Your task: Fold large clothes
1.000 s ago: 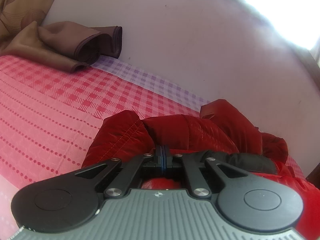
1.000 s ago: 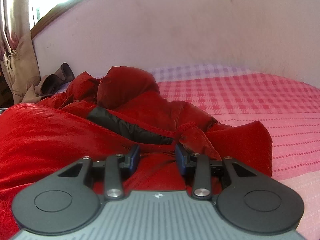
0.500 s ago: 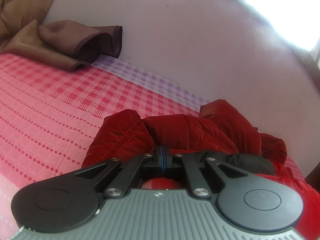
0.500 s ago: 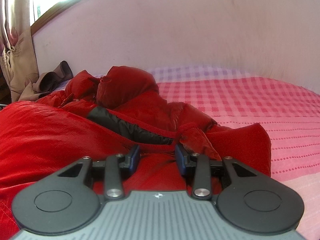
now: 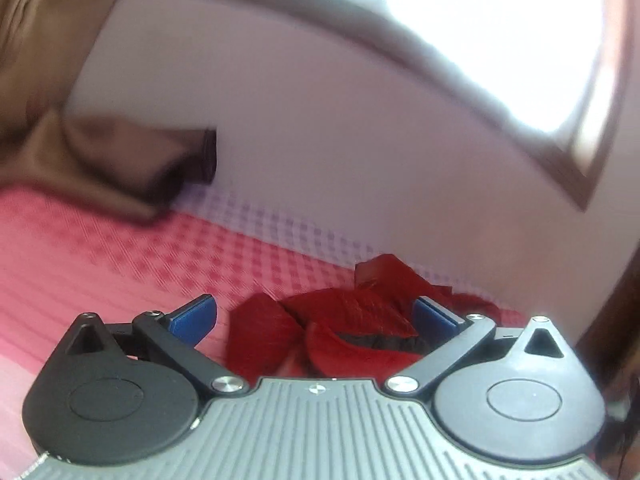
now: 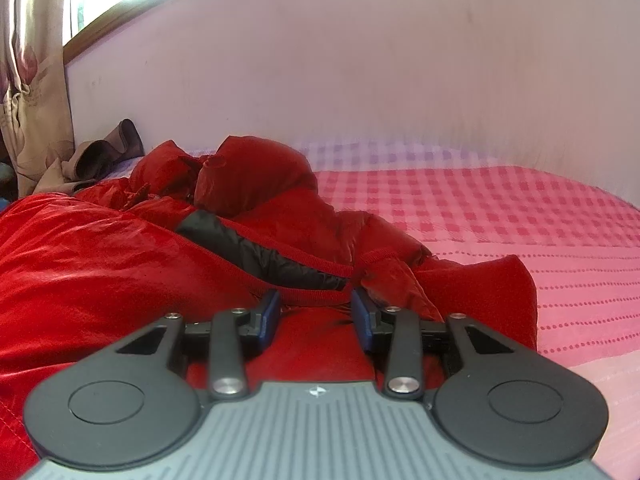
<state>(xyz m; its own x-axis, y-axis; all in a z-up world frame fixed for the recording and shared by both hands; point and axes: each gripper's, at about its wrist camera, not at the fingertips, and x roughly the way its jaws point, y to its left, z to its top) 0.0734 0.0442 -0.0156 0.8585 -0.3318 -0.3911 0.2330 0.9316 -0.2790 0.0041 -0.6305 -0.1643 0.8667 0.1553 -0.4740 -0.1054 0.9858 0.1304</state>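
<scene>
A puffy red jacket (image 6: 120, 256) with a black lining strip (image 6: 264, 256) lies crumpled on the pink checked bed sheet (image 6: 500, 208). My right gripper (image 6: 316, 312) is half open, its blue pads either side of a red fold, low over the jacket. In the left wrist view the jacket (image 5: 336, 320) lies further off. My left gripper (image 5: 314, 314) is wide open and empty, raised above and back from the jacket. This view is blurred.
A brown cloth (image 5: 112, 168) lies on the sheet by the wall, also in the right wrist view (image 6: 104, 152). A pale wall (image 6: 360, 80) bounds the bed. A curtain (image 6: 32, 72) and a bright window (image 5: 500, 28) are behind.
My left gripper has opened wide, let go of the jacket and pulled up and back. My right gripper has stayed nearly still over the jacket.
</scene>
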